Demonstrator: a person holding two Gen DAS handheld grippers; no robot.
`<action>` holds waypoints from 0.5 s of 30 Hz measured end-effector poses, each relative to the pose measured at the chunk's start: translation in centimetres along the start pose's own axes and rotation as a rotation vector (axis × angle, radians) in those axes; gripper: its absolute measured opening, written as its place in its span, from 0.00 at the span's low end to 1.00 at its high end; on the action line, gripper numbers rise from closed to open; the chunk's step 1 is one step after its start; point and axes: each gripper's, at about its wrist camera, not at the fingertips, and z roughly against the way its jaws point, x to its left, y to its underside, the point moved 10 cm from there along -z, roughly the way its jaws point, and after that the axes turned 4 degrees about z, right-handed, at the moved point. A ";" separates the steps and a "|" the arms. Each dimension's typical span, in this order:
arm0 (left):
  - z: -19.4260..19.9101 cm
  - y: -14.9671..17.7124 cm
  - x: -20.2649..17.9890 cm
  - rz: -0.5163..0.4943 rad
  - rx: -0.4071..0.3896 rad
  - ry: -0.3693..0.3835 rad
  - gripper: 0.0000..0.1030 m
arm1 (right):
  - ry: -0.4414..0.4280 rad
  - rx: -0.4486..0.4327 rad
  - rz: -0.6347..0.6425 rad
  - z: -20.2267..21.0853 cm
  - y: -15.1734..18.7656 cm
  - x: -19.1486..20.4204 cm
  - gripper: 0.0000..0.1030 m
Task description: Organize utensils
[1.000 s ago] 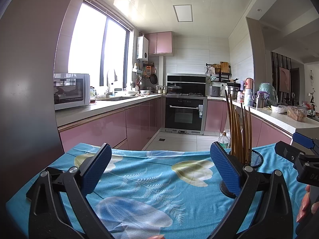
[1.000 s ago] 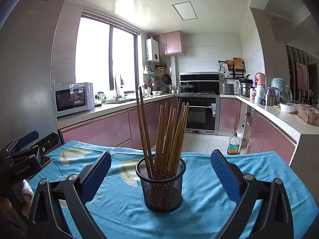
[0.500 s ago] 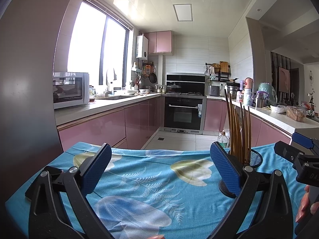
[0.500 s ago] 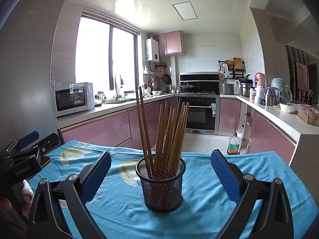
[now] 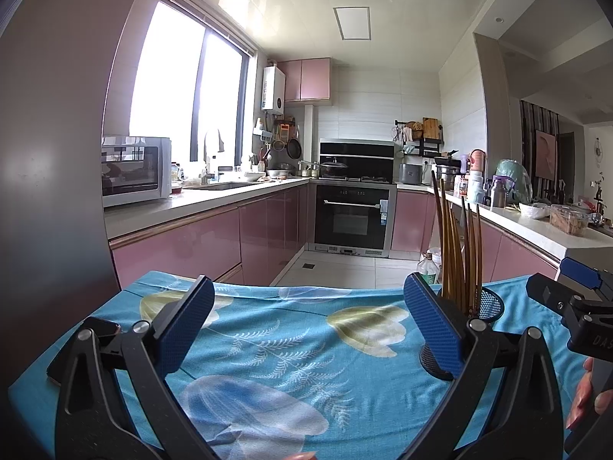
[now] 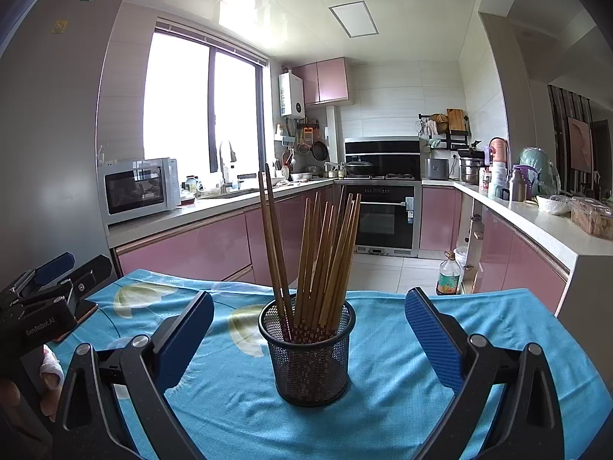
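Comparing earlier views, nothing had been moved: chopsticks (image 6: 323,264) stood in the mesh holder (image 6: 308,360), both hand-held grippers (image 5: 308,329) (image 6: 308,337) released, task seemingly finished

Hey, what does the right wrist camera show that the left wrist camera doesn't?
Only the right wrist view shows the whole mesh cup, with the chopsticks centred between the open right gripper fingers. Only the left wrist view shows bare floral tablecloth between the open left gripper fingers, the cup half hidden behind its right finger. Both show the pink kitchen and oven.
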 end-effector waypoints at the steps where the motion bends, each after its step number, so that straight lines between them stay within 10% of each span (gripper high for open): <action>1: -0.1 0.0 0.2 0.001 0.001 0.000 0.95 | 0.001 0.001 0.001 0.0 0.0 0.0 0.94; 15: 0.1 0.2 0.1 0.004 0.001 0.002 0.95 | 0.001 0.002 -0.001 0.0 0.1 -0.1 0.94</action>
